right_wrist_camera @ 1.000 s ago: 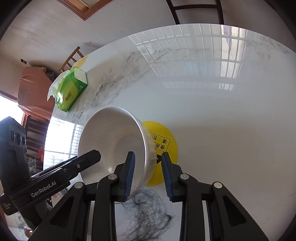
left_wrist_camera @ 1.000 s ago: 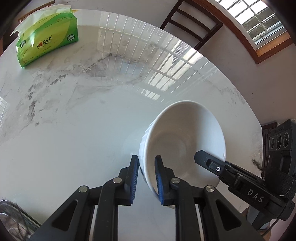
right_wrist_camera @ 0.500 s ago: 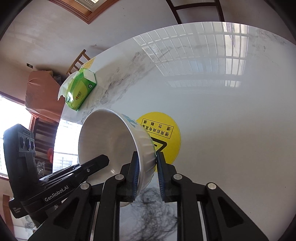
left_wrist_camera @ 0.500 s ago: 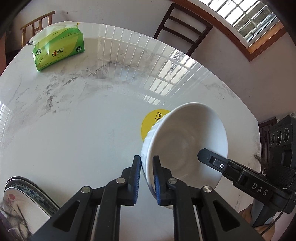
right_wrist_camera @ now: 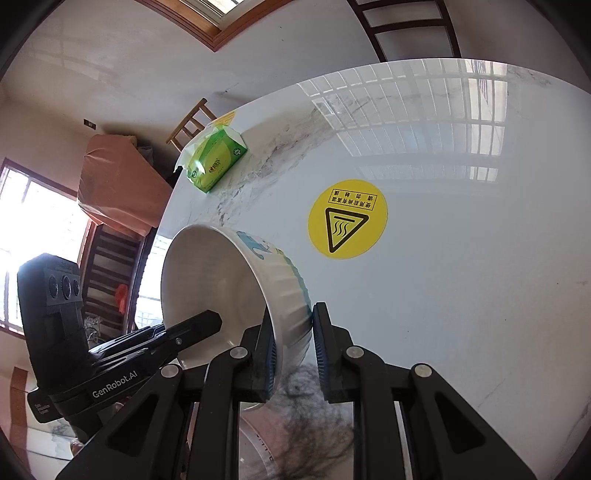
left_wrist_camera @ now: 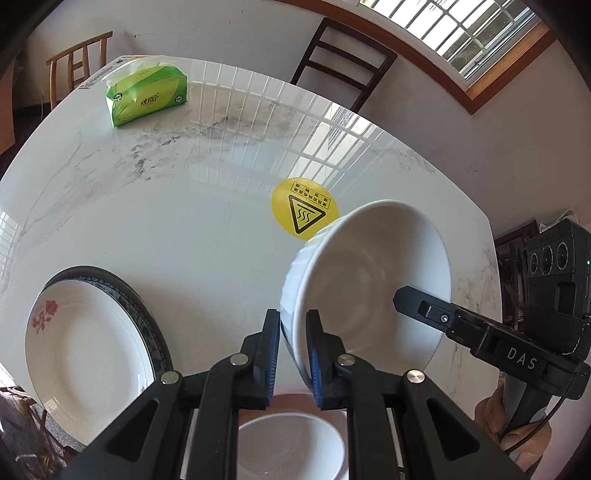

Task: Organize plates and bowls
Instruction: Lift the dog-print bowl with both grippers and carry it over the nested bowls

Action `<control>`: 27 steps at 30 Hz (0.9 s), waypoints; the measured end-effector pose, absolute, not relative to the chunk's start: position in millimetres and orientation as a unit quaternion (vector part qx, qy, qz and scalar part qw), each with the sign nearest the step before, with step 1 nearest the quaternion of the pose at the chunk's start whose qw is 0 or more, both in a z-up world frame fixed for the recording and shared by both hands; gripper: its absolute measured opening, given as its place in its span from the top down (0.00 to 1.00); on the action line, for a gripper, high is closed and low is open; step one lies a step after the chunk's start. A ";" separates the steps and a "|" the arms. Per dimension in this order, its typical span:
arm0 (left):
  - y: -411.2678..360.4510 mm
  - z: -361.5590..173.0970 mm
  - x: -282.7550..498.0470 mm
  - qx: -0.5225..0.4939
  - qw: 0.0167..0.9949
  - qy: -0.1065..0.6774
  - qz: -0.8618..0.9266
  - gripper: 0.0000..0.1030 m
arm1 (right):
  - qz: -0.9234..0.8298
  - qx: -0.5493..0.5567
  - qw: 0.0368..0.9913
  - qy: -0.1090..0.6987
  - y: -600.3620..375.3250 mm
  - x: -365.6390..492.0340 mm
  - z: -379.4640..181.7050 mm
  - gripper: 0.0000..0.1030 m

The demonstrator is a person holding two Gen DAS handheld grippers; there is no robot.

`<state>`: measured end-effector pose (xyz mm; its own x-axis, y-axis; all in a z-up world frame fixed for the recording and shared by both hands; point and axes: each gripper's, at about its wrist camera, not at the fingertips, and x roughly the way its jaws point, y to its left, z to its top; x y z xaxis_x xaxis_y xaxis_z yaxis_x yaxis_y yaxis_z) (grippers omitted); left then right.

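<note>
A glossy white marble-patterned table [left_wrist_camera: 155,221] with grey veining fills both views, mirroring the barred window [left_wrist_camera: 461,33] set in a brown wooden frame. 2 wooden chairs stand behind it: a dark one [left_wrist_camera: 343,66] and a lighter one [left_wrist_camera: 77,62]. A round yellow warning sticker [right_wrist_camera: 347,218] lies flat on the tabletop, and a green tissue pack [left_wrist_camera: 147,94] sits near the far edge.

The ribbed white ceramic bowl with a blue pattern on its outer wall [right_wrist_camera: 221,284] hangs tilted above the table, empty, its mouth turned sideways. The left gripper [left_wrist_camera: 291,354] clamps 1 side of its rim, 1 blue pad inside and 1 outside; the right gripper [right_wrist_camera: 293,350] pinches the opposite rim in the same way.

At the table's near left, a white plate with a red rose print [left_wrist_camera: 85,347] rests on a dark-rimmed plate [left_wrist_camera: 147,325]. Another white bowl [left_wrist_camera: 291,446], empty, sits below the left gripper.
</note>
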<state>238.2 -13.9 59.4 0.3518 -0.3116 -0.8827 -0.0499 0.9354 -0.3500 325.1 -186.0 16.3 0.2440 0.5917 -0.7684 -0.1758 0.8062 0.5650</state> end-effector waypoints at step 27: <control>-1.8 72.4 113.3 -0.153 0.802 0.571 -0.088 0.85 | 0.280 0.151 0.759 0.568 -167.9 199.4 36.3 0.82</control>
